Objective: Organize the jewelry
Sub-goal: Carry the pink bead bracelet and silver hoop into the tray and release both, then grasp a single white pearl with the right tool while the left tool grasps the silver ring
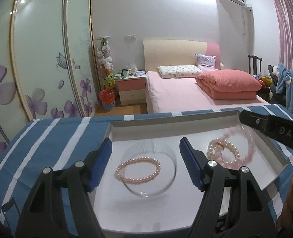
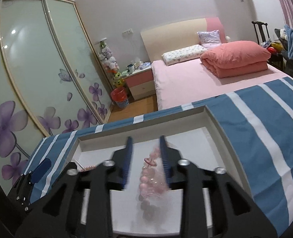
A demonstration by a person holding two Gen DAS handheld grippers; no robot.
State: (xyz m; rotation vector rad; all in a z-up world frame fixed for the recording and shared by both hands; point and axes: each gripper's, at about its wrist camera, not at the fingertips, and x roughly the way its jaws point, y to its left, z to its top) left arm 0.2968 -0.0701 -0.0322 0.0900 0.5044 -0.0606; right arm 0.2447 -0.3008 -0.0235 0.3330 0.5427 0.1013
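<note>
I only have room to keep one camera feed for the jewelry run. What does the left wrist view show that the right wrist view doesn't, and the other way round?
Only the left wrist view shows the clear glass dish whole, with the pink pearl bracelet lying in it, and the white pearl bracelet on the pink pile.

Only the right wrist view shows the right gripper with its jaws apart around the pink bead jewelry, blurred.

Both show the white tray on the blue striped cloth, the bed and the floral wardrobe.
</note>
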